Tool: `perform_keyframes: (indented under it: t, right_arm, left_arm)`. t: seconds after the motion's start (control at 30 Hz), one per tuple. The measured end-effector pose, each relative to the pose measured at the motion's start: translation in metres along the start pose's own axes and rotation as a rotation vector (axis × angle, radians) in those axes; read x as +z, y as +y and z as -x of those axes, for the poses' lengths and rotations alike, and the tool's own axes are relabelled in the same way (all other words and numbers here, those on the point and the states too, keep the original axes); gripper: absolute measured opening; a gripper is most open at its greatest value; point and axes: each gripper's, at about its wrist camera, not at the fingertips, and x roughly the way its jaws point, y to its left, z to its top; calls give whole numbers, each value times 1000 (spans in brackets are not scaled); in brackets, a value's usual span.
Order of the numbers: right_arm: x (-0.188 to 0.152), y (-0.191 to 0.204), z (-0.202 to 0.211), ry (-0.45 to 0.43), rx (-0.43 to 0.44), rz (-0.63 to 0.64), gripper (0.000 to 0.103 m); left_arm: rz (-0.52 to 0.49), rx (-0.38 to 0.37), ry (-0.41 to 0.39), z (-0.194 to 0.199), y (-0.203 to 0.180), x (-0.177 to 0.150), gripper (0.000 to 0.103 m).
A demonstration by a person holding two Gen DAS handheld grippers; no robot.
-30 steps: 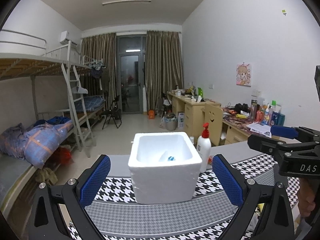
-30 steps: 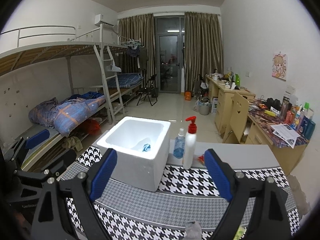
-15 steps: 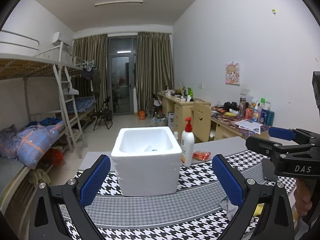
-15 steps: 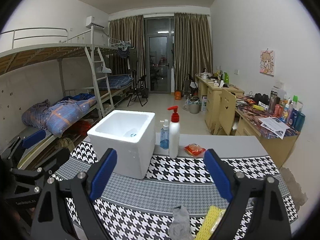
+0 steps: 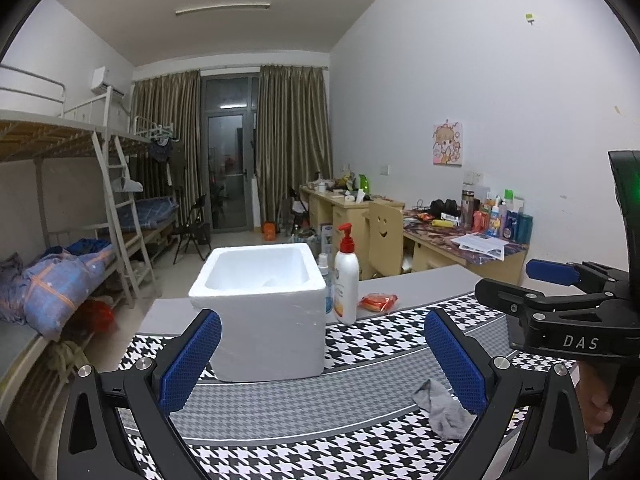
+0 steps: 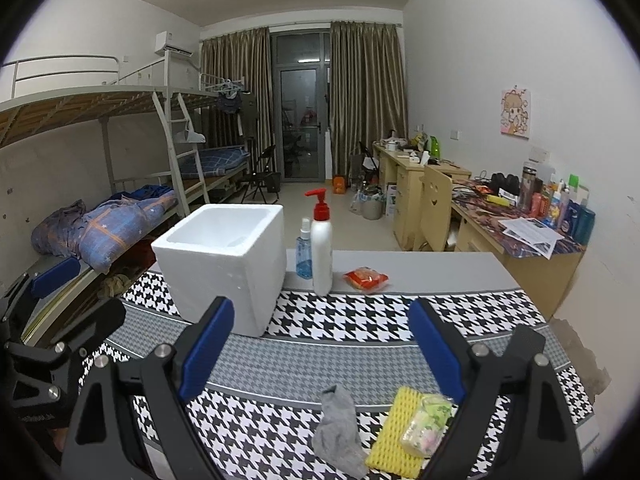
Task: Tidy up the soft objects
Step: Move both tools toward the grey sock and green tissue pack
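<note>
Two tools — left tool (image 5: 322, 364), right tool (image 6: 320, 348) — both apart, empty, lower now, grey sock (image 6: 338, 432) newly visible.

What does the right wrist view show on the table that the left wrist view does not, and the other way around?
Only the right wrist view shows the yellow foam net and the clear packet lying on it, between the open right tongs.

Only the left wrist view shows the open left tongs from behind and a hand gripping the right tool.

Both show the white foam box, the pump bottle, the orange packet, the grey cloth and the houndstooth mat.
</note>
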Motion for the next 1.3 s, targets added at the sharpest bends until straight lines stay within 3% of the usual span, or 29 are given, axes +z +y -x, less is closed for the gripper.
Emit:
perform_keyframes:
  t: [0.87, 1.3]
  right_arm:
    - [-31, -31, 7, 10, -106, -46, 92]
    - [-51, -52, 3, 37, -137, -73, 92]
  left_arm:
    - [-8, -82, 31, -19, -38, -29, 102]
    - [-13, -138, 94, -37, -59, -46, 102]
